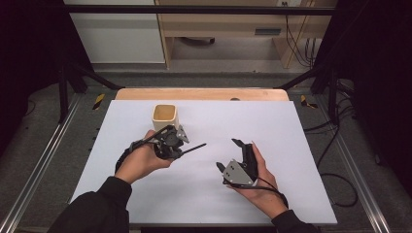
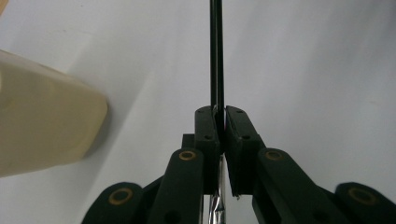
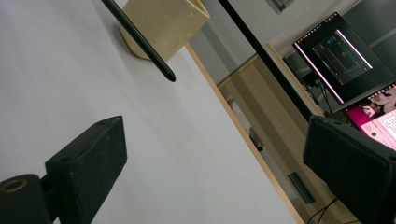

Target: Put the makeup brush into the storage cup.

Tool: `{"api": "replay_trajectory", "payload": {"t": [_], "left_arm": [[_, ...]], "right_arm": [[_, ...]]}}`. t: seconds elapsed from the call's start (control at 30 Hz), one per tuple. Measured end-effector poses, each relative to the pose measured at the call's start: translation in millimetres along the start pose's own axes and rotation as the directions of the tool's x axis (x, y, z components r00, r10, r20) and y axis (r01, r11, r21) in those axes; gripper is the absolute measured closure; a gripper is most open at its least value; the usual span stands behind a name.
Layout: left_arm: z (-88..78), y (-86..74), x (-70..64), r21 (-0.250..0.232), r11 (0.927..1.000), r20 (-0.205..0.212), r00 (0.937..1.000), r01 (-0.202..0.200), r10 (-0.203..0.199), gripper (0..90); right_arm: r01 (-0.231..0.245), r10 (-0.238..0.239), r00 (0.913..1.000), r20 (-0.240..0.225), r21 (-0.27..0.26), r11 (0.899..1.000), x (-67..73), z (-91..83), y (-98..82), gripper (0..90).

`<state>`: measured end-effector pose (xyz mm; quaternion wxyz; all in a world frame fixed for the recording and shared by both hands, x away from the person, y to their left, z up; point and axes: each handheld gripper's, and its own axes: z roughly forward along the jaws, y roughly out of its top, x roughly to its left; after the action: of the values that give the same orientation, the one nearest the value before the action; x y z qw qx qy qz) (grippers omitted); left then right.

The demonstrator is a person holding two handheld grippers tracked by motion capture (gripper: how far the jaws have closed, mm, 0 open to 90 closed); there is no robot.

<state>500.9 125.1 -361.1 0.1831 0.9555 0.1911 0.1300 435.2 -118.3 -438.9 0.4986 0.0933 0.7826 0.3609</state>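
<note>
A thin black rod (image 1: 194,146) is clamped between the jaws of my left gripper (image 1: 180,146), its free end pointing right just above the white tabletop (image 1: 282,126). In the left gripper view the rod (image 2: 216,56) runs straight up from the shut left gripper (image 2: 220,114), with a silvery part behind the jaws. A cream square cup (image 1: 165,116) stands upright just behind that gripper; the cup (image 2: 46,126) sits at the left of the left gripper view. My right gripper (image 1: 227,153) is open and empty to the right of the rod's tip. In the right gripper view the right gripper (image 3: 219,149) faces the rod (image 3: 140,42) and cup (image 3: 163,23).
The white tabletop ends at a wooden edge (image 1: 201,93) at the back. Beyond it are a wooden desk (image 1: 223,29), black frame bars (image 1: 194,9) and cables on the floor (image 1: 340,184). Lit monitors (image 3: 345,56) appear in the right gripper view.
</note>
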Motion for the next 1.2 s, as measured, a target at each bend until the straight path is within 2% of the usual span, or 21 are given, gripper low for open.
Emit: {"api": "replay_trajectory", "payload": {"t": [0.13, 0.27, 0.47, 0.63, 0.87, 1.2], "left_arm": [[-4.8, 2.8, 1.2, -0.005, 1.0, -0.006, 1.0, -0.004, 0.004, 84.2], [-7.5, 6.4, 0.6, -0.001, 0.9998, -0.008, 0.9998, -0.02, 0.02, 84.2], [-5.4, 9.9, -0.2, 0.011, 0.9994, -0.004, 0.9994, -0.034, 0.034, 84.1], [-5.5, 12.6, -1.3, 0.01, 0.9992, 0.0, 0.9993, -0.038, 0.038, 84.2], [-6.4, 16.0, -1.7, 0.009, 0.9991, 0.004, 0.9991, -0.041, 0.041, 84.2], [-2.0, 20.6, -5.3, 0.02, 0.9983, 0.022, 0.9982, -0.056, 0.055, 84.1]], "right_arm": [[0.019, -0.019, 0.9997, -0.016, -0.003, 1.0, 0.1, 3.2, 6.5, 6.2], [0.08, -0.08, 0.9961, -0.038, -0.002, 0.997, 0.7, 7.3, 16.0, 6.0], [0.129, -0.129, 0.9907, -0.044, -0.001, 0.992, 2.3, 9.8, 23.6, 6.1], [0.154, -0.154, 0.9871, -0.043, -0.01, 0.988, 2.0, 10.9, 27.6, 6.2], [0.155, -0.155, 0.9867, -0.048, -0.017, 0.988, 4.1, 14.5, 31.1, 8.8], [0.188, -0.19, 0.9799, -0.062, -0.031, 0.982, 7.3, 20.9, 38.3, 19.1]]}}
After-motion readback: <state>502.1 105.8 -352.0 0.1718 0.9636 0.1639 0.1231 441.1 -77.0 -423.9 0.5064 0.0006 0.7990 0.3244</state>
